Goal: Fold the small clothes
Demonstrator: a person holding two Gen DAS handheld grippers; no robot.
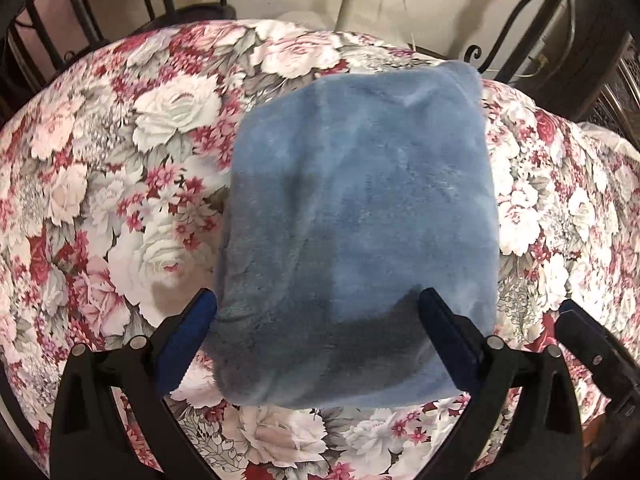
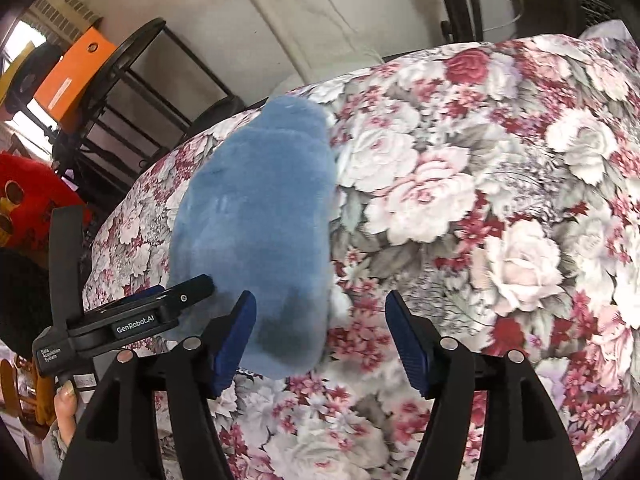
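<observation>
- Blue-padded fingers [image 1: 192, 332] of the left gripper [image 1: 316, 320] stand spread wide over the near end of the folded garment, one pad at its left edge and the other above its right part, pinching nothing.
- Right gripper [image 2: 320, 332] is likewise parted and empty-handed: its left pad [image 2: 236, 344] sits at the near end of the cloth, its right pad over bare tablecloth.
- Between and ahead of both tools lies the blue fleece garment [image 1: 356, 216], a plush compact rectangle, lying flat on the table; the right wrist view shows it [image 2: 256, 216] to the left of that tool's centre line, with the left gripper's body beside its near-left edge.
- Under it spreads the floral tablecloth [image 1: 100, 184] on a round table, with dark metal chairs [image 1: 560, 20] behind.
- Judging by the neat, doubled-up block, the folds look done or nearly so; the step in hand seems to be letting go or checking the result.
- Next move probably calls for either one last pinch of the near edge to halve it, or a gentle press to flatten the springy pile, without dragging the layers askew.
</observation>
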